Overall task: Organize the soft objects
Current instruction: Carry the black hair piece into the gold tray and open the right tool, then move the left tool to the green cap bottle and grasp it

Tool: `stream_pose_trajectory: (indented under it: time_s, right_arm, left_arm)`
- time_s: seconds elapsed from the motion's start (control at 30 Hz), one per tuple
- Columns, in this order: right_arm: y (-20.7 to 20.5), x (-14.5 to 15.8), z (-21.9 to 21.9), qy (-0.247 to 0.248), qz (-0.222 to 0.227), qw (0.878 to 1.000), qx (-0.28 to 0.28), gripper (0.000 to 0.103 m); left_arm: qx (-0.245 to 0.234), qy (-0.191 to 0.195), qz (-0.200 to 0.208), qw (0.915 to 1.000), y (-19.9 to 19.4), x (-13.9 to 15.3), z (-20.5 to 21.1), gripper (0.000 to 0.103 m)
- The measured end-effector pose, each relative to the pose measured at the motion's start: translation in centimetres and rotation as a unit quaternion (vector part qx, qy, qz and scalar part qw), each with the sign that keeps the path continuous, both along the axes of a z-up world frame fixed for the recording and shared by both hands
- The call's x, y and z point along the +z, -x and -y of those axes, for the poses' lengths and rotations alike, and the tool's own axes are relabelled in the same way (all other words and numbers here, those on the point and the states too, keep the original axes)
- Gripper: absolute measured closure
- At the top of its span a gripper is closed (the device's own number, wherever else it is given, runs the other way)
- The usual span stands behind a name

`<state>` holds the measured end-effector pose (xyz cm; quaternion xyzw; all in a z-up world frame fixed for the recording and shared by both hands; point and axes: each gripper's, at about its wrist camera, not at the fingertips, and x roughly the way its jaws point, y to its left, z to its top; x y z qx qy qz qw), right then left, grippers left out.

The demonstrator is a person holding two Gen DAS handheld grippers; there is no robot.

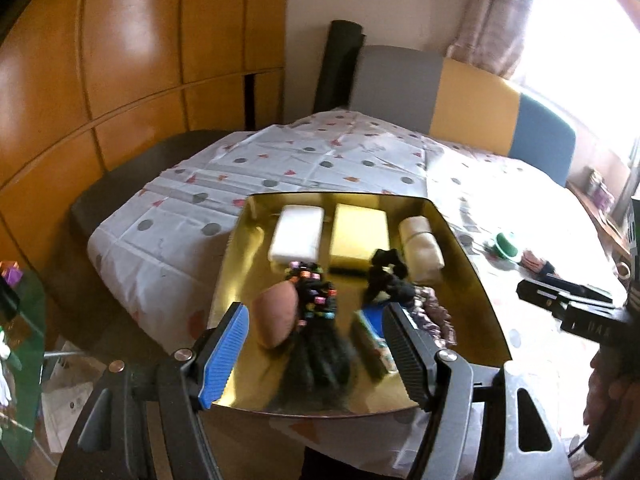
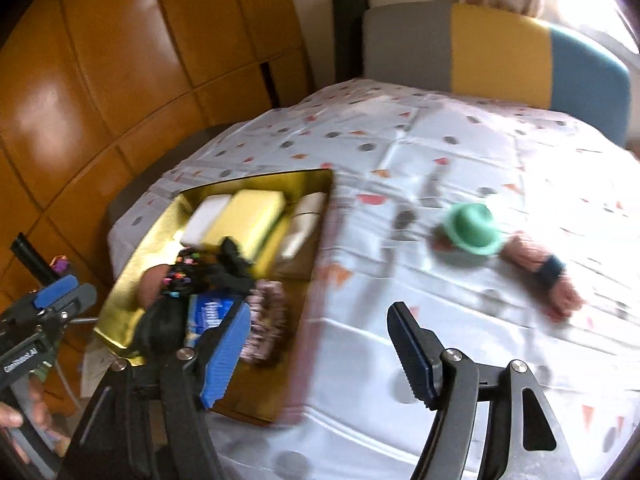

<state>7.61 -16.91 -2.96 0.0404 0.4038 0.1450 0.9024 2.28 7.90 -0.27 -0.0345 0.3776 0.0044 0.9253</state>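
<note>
1. Left tongs [image 1: 316, 356]: open, holding nothing, poised above the near edge of the gold tray [image 1: 472, 280]; in the right wrist view they appear at 8 o'clock [image 2: 60, 292].
2. Right tongs [image 2: 320, 356]: open and empty, over the patterned cloth of the desk [image 2: 400, 152], just right of the tray [image 2: 120, 304]; seen from the left wrist at 3 o'clock [image 1: 560, 300].
3. Tray, far row, from 9 to 3 o'clock: white sponge [image 1: 297, 234], yellow sponge [image 1: 358, 240], beige roll [image 1: 420, 250], lying side by side.
4. Tray, near row: brown egg-shaped sponge [image 1: 278, 318] at the left; a black bundle with coloured beads [image 1: 316, 300] touches it on the right; a black scrunchie [image 1: 386, 276] lies in front of the yellow sponge; a blue packet [image 1: 372, 332] and a pinkish ruffled scrunchie [image 1: 434, 312] lie toward 4 o'clock. The frame is blurred here, so finer detail cannot be told.
5. Off the tray, on the cloth at 2 o'clock of the right wrist view: green hat-shaped item [image 2: 474, 226], with a pink item wearing a dark band [image 2: 540, 268] just beside it, well apart from the tray.
6. Background: a grey, yellow and blue chair back [image 1: 460, 96] at 12 o'clock behind the desk.
</note>
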Motion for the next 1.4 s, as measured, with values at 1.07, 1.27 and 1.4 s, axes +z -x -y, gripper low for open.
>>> stream_pose_trajectory:
  time_s: [1.07,1.27,1.4]
  right_arm:
    - [1.9,-3.0,28.0,-0.021,-0.02,0.943,-0.332,0.026]
    - [1.8,-2.8,27.7,-0.032,-0.018,0.945,-0.324,0.024]
    - [1.8,-2.7,27.4,-0.039,-0.018,0.947,-0.319,0.023]
  left_arm:
    - [-0.207,0.007,-0.048,0.9772,-5.7,0.4,18.5,0.033]
    - [-0.232,-0.024,-0.072,0.9697,-10.1,-1.1,23.8,0.033]
    - [-0.238,-0.038,-0.091,0.9664,-14.2,-2.4,26.6,0.033]
